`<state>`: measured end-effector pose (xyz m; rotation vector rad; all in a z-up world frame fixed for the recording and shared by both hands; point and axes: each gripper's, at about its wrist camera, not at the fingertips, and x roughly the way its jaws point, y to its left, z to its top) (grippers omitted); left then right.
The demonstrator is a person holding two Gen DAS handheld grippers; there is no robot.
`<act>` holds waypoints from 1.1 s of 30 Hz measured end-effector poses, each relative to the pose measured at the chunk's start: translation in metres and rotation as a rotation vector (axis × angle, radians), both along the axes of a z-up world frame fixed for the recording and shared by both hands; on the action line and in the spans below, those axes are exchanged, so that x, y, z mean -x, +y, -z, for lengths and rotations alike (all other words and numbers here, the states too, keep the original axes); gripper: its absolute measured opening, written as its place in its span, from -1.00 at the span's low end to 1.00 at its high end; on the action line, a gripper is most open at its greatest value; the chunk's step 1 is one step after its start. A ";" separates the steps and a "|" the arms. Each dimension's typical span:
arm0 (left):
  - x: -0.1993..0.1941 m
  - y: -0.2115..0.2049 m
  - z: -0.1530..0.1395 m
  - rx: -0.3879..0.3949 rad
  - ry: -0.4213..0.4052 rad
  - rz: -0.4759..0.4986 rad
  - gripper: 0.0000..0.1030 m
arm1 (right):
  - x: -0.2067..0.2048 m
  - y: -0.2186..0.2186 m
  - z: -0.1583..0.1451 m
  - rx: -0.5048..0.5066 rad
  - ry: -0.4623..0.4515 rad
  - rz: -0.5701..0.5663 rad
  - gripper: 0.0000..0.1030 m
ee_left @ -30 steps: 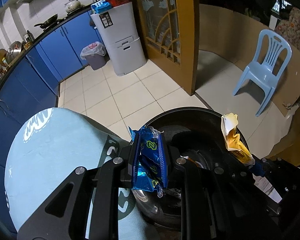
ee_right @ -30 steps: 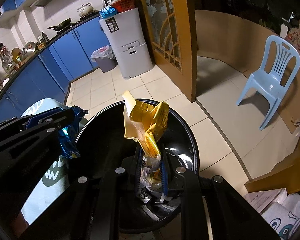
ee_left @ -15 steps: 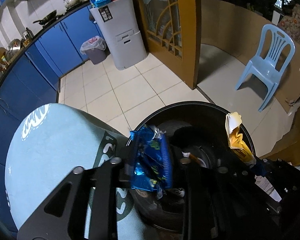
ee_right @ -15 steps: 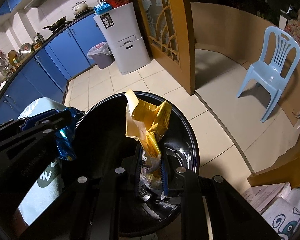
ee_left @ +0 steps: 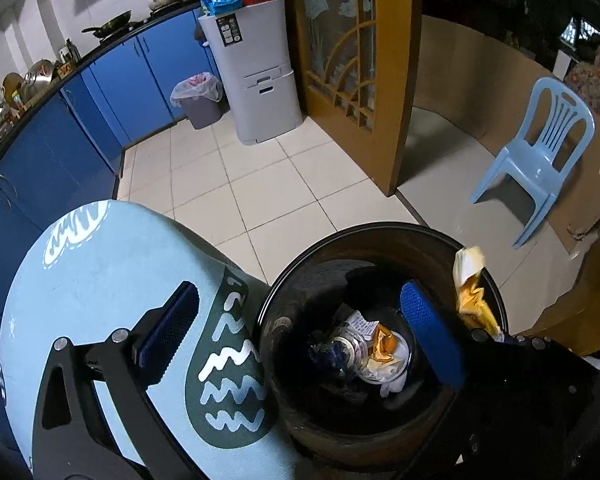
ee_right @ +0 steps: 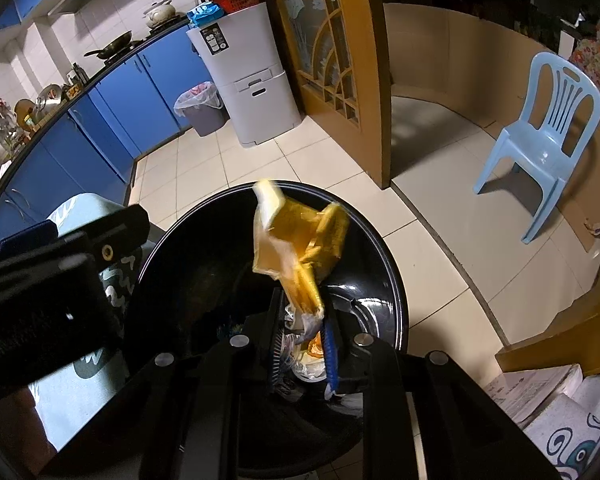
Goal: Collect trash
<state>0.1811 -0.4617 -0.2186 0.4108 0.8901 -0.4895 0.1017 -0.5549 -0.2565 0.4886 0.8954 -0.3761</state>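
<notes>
A black bin (ee_left: 380,236) stood on the tiled floor (ee_left: 260,184), trash inside. Over it, the left claw (ee_left: 300,332) had just been spreading, nothing between its pads. The right claw (ee_right: 304,344) pinched a yellow wrapper (ee_right: 300,240) above the bin.

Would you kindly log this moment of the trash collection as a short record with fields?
left gripper: jaws have just been opening, now wide with nothing between them
right gripper: shut on yellow wrapper, held above the bin
black bin: on tiled floor, beside the light blue mat
bin contents: blue wrapper lying among other scraps
left to drop: yellow wrapper
</notes>
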 end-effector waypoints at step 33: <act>0.000 0.012 -0.002 -0.004 0.004 -0.026 0.93 | -0.004 0.009 -0.004 0.012 -0.009 -0.005 0.86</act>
